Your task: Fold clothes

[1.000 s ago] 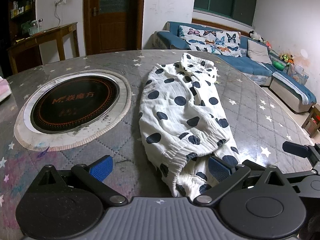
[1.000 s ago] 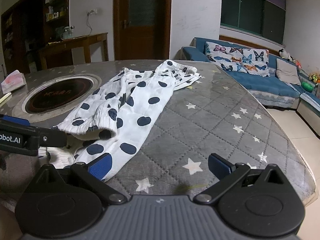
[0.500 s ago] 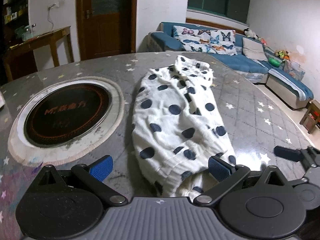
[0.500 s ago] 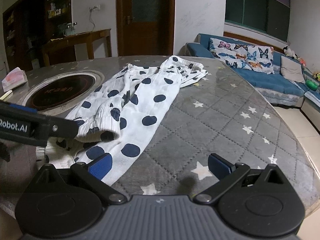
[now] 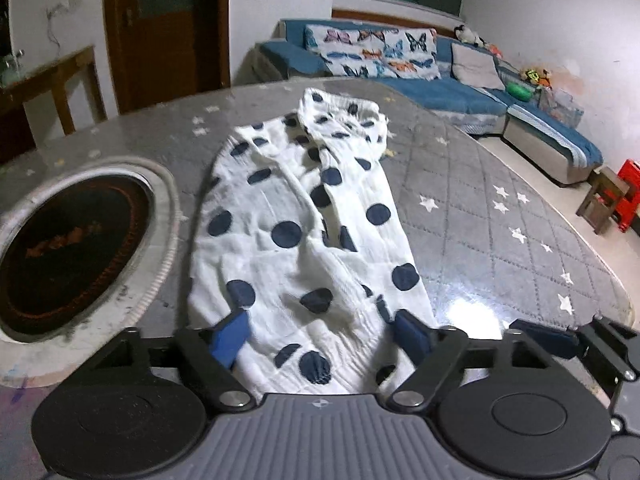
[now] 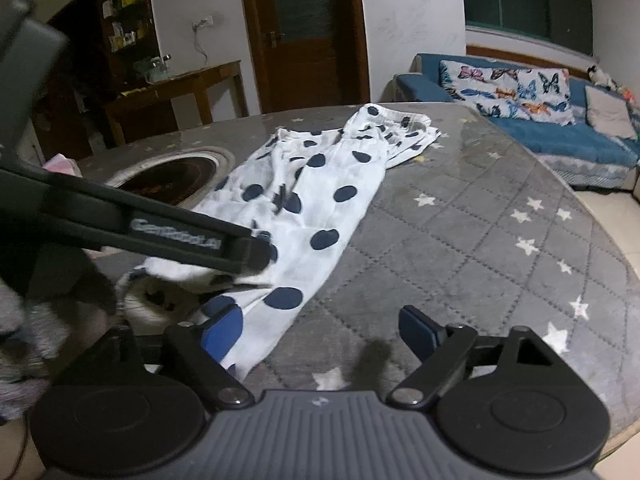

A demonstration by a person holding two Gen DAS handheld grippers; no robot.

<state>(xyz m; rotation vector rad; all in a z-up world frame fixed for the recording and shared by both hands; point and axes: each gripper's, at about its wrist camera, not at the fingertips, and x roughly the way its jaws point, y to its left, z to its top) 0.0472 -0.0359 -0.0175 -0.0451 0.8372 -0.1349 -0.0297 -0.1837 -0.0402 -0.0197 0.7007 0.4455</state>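
Observation:
White trousers with navy polka dots (image 5: pixel 304 216) lie lengthwise on the round grey star-quilted table (image 5: pixel 500 232), waistband at the far end. My left gripper (image 5: pixel 320 336) is open and straddles the near cuff end, with cloth between its blue fingertips. In the right wrist view the trousers (image 6: pixel 328 184) lie to the left. My right gripper (image 6: pixel 320 328) is open at their near right edge; its left fingertip (image 6: pixel 222 328) is over the hem and its right one over bare table. The left gripper's black body (image 6: pixel 180 236) crosses the near cuff there.
A round black cooktop (image 5: pixel 64 244) with a pale rim is set into the table left of the trousers. A blue sofa (image 5: pixel 460 88) stands beyond the table's right side, a wooden side table (image 6: pixel 180 92) and door behind. The table edge curves close on the right.
My left gripper has slid right and forward until it straddles the cuff end. My right gripper has moved up to the hem. Both pairs of fingers stand narrower than before.

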